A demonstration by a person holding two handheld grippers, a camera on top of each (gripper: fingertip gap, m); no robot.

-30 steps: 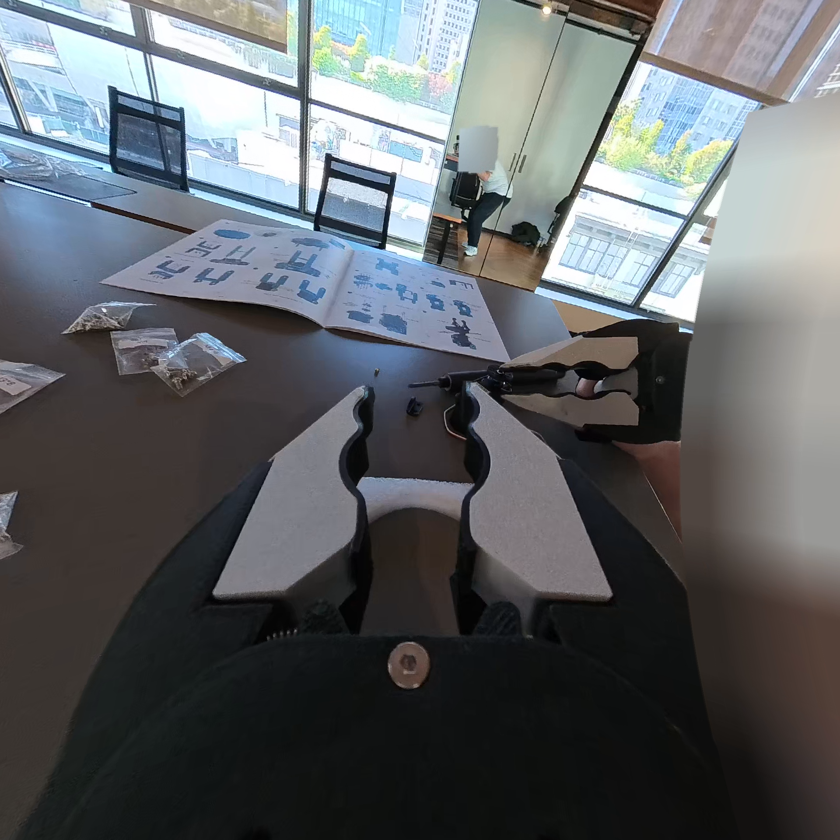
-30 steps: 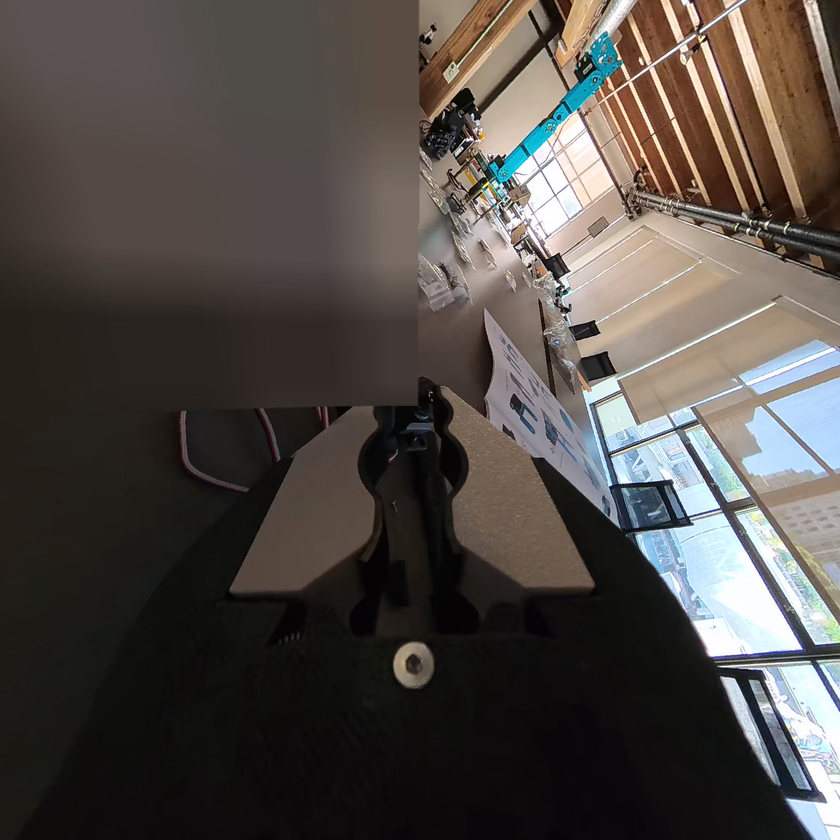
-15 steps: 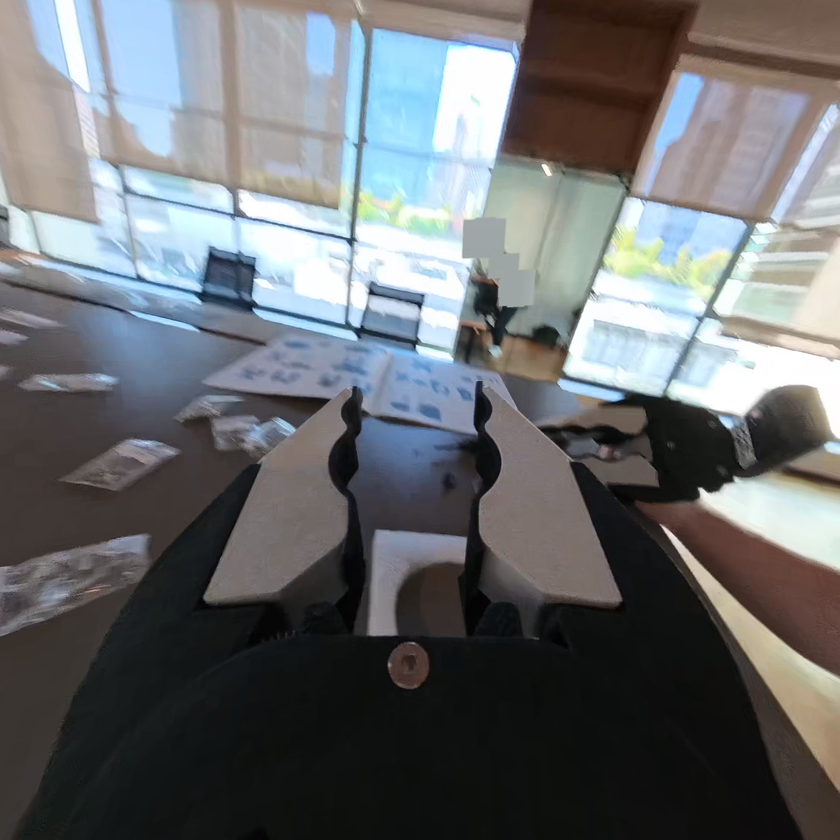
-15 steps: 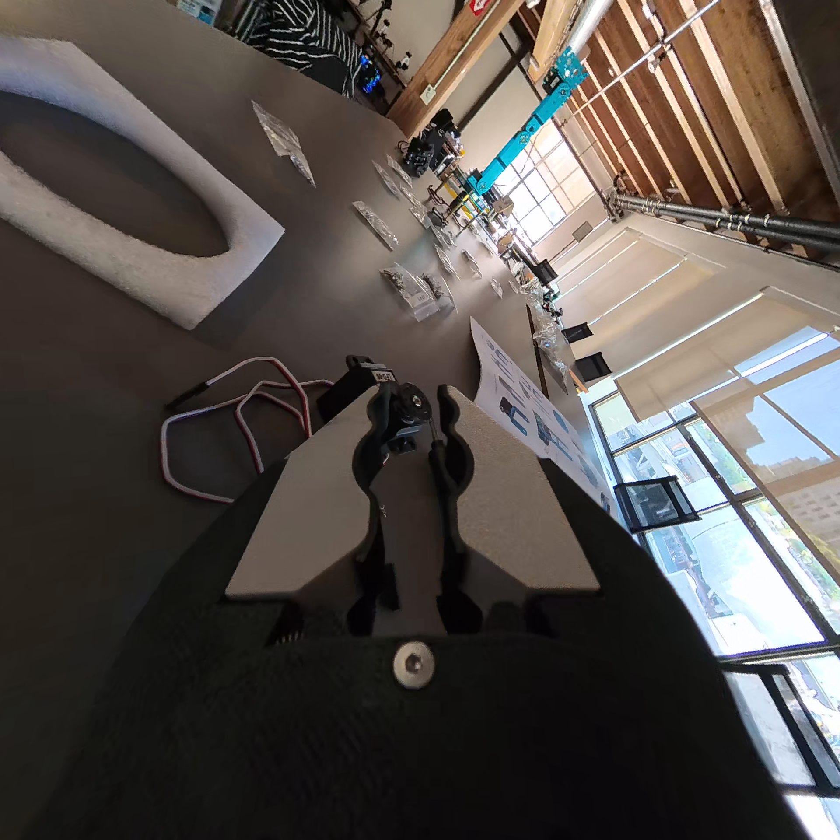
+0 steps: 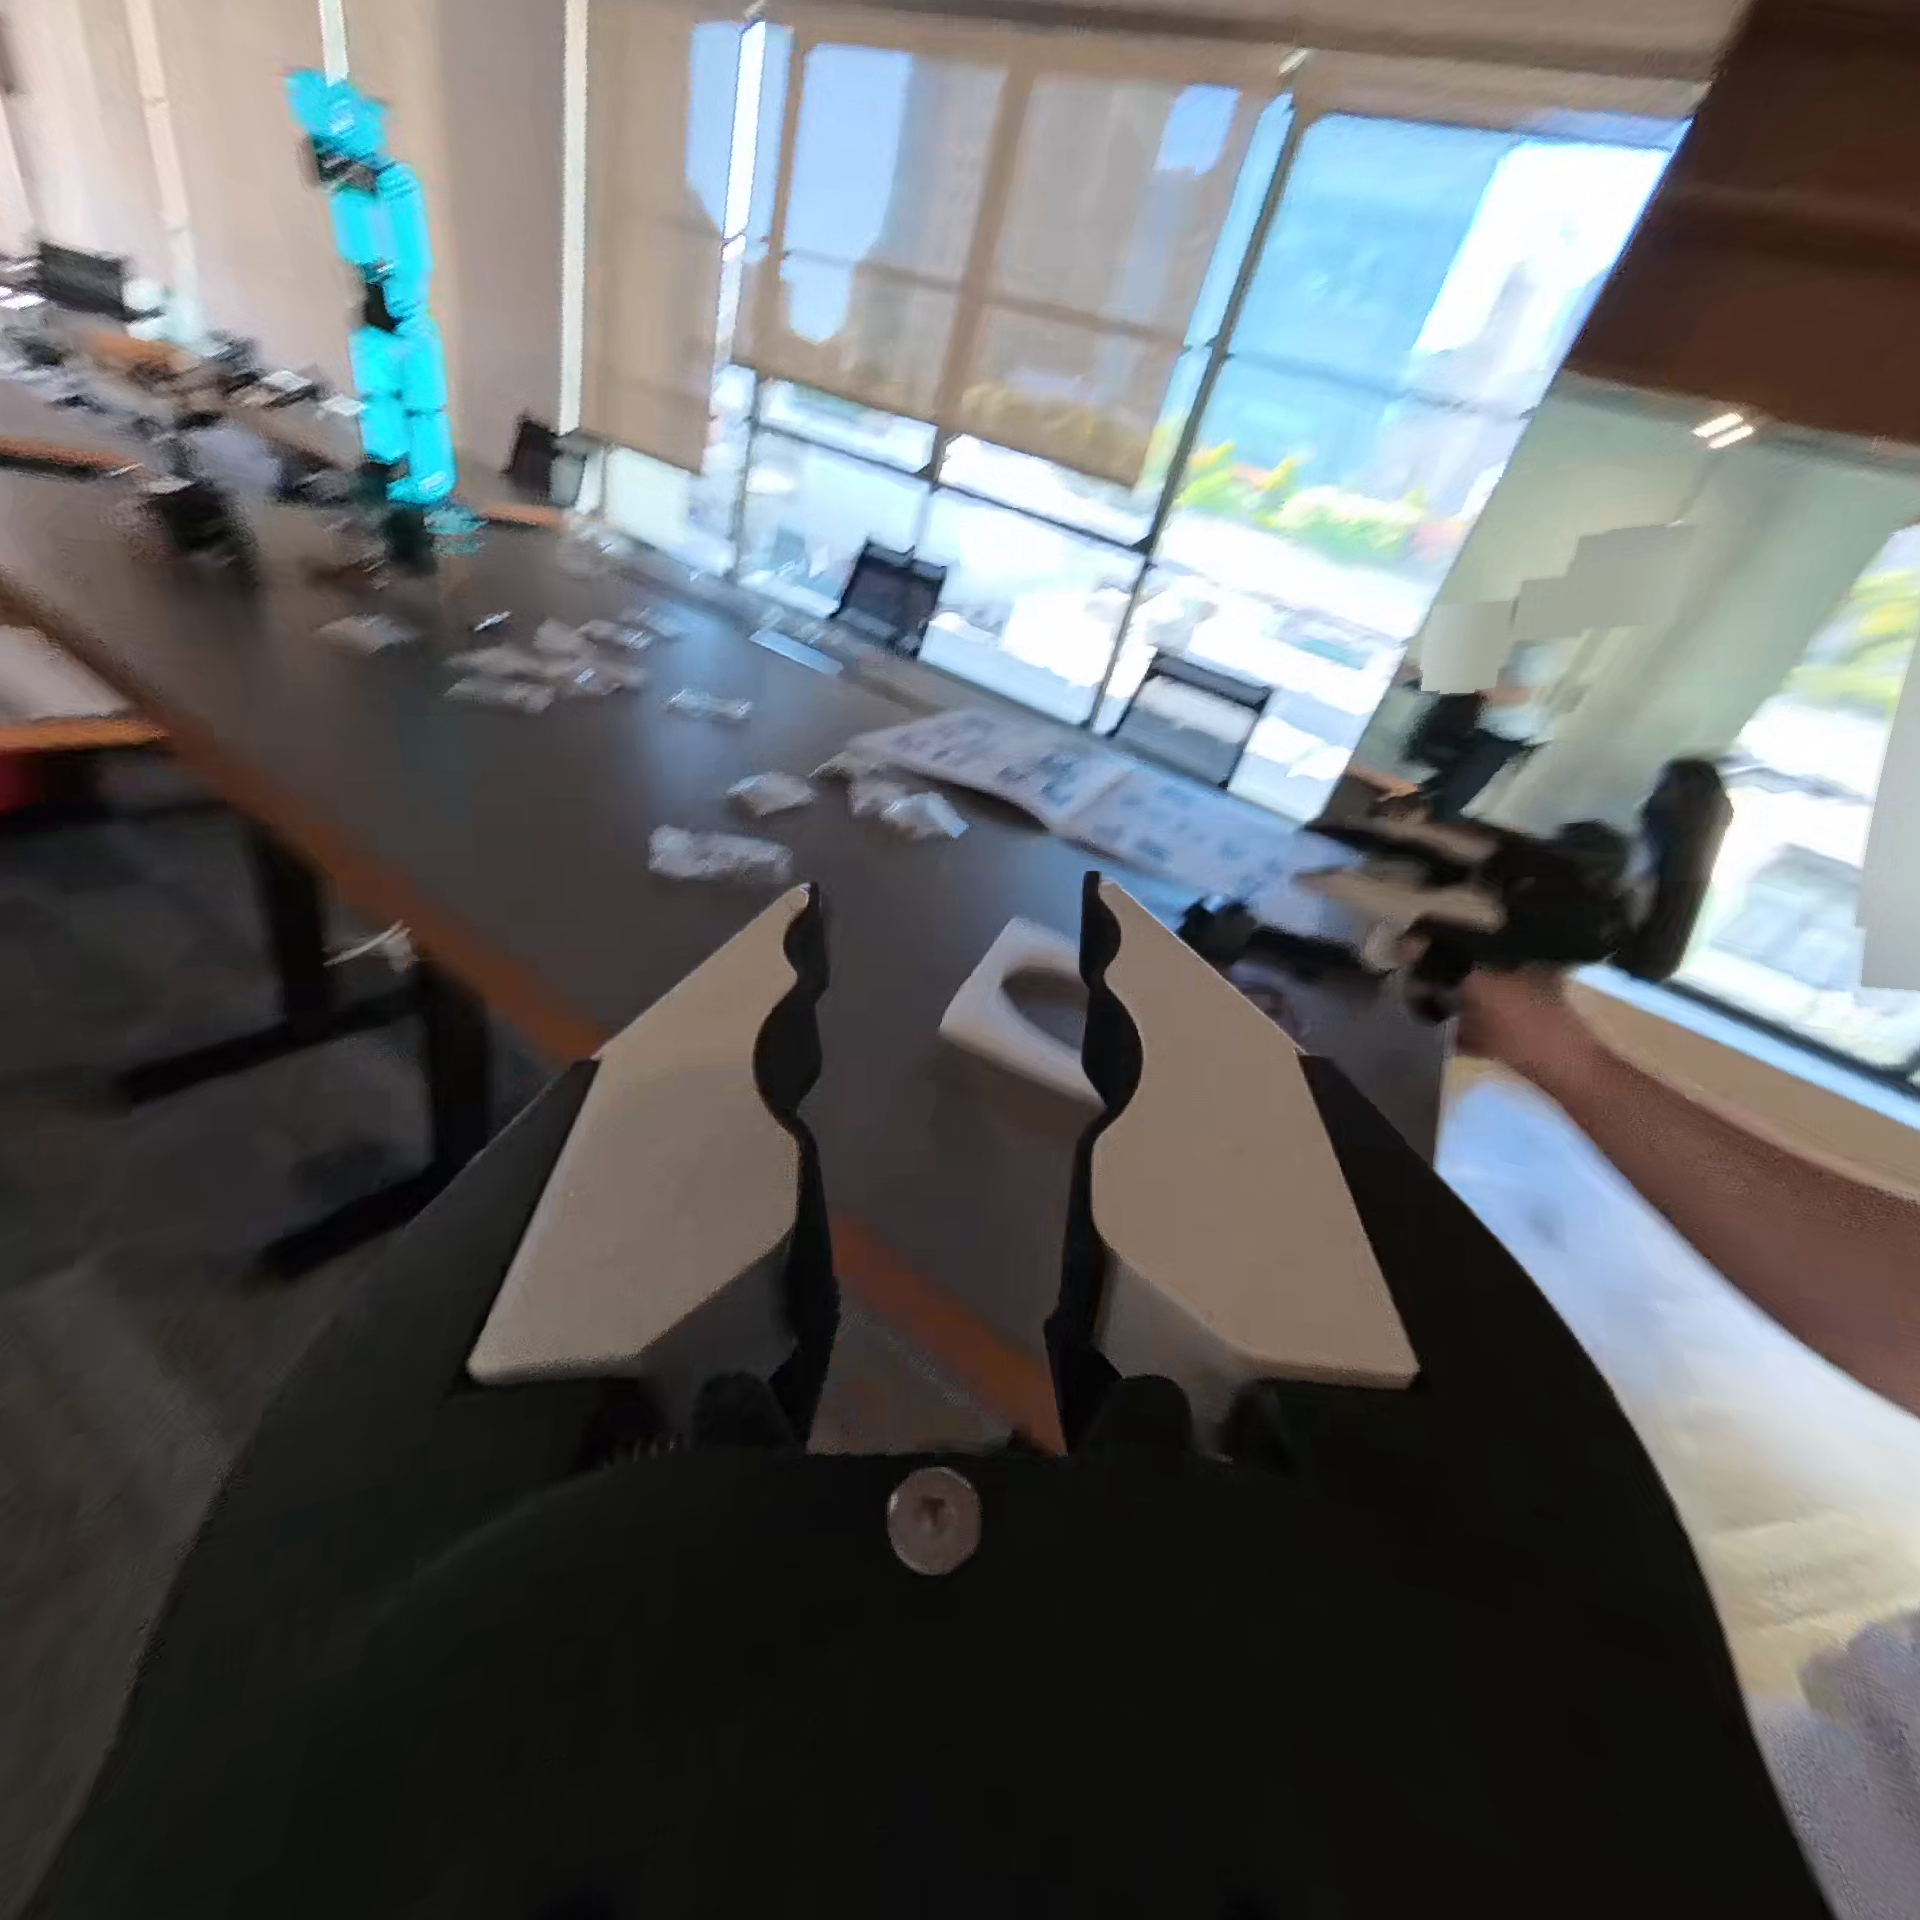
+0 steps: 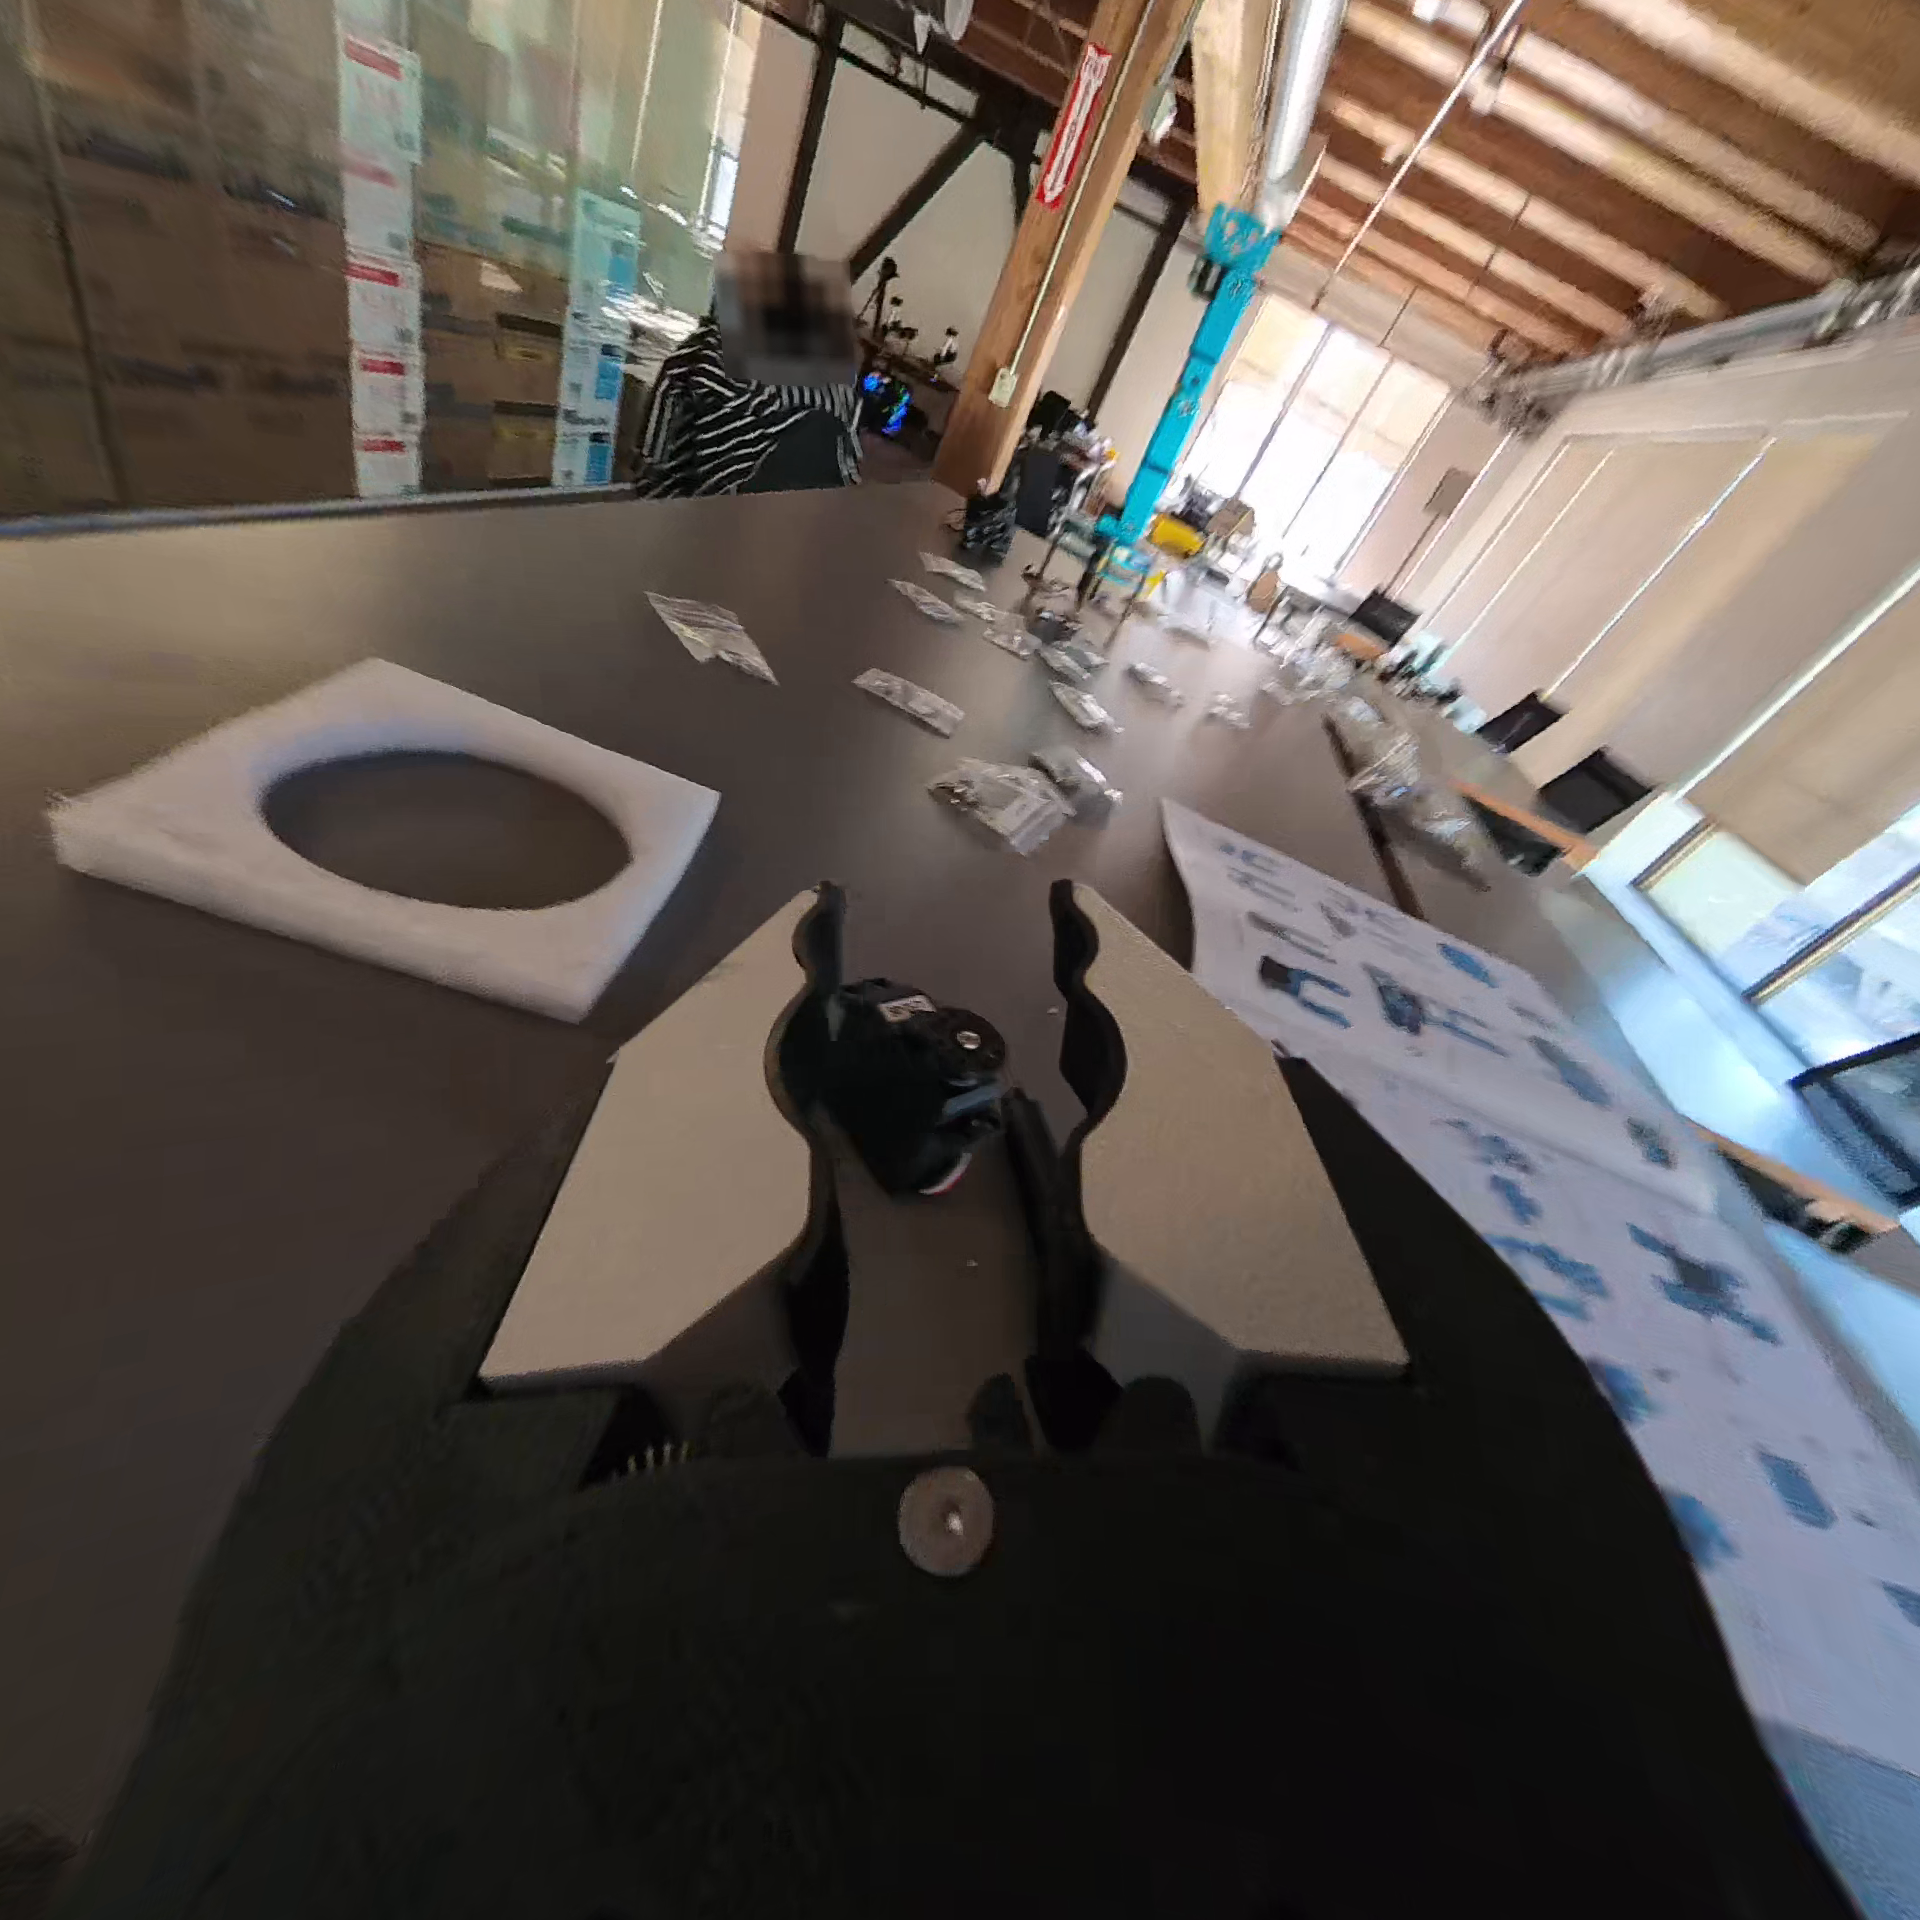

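Note:
My right gripper (image 6: 943,899) is open, low over the dark table (image 6: 312,1091). A small black servo motor (image 6: 899,1081) lies between its fingers, close to the left finger. A thin dark tool shaft (image 6: 1034,1174) rests along the inner side of the right finger. My left gripper (image 5: 948,894) is open and empty, raised beyond the table's near edge. Ahead of it lies a white foam piece with a round hole (image 5: 1023,1003), which also shows in the right wrist view (image 6: 623,831). The right gripper (image 5: 1496,914) shows blurred at the right of the left wrist view, on a bare forearm.
An open instruction booklet (image 6: 1455,1039) lies right of the servo. Several small clear bags of parts (image 6: 997,795) are scattered along the table. A turquoise robot arm (image 5: 400,343) stands at the table's far end. A person in a striped top (image 6: 748,426) sits behind the table. There is about 35 cm between the tips of the two grippers.
My left gripper has pulled back and swung left, away from the table. My right gripper has rolled level and its jaws have widened. The servo now sits between its fingers.

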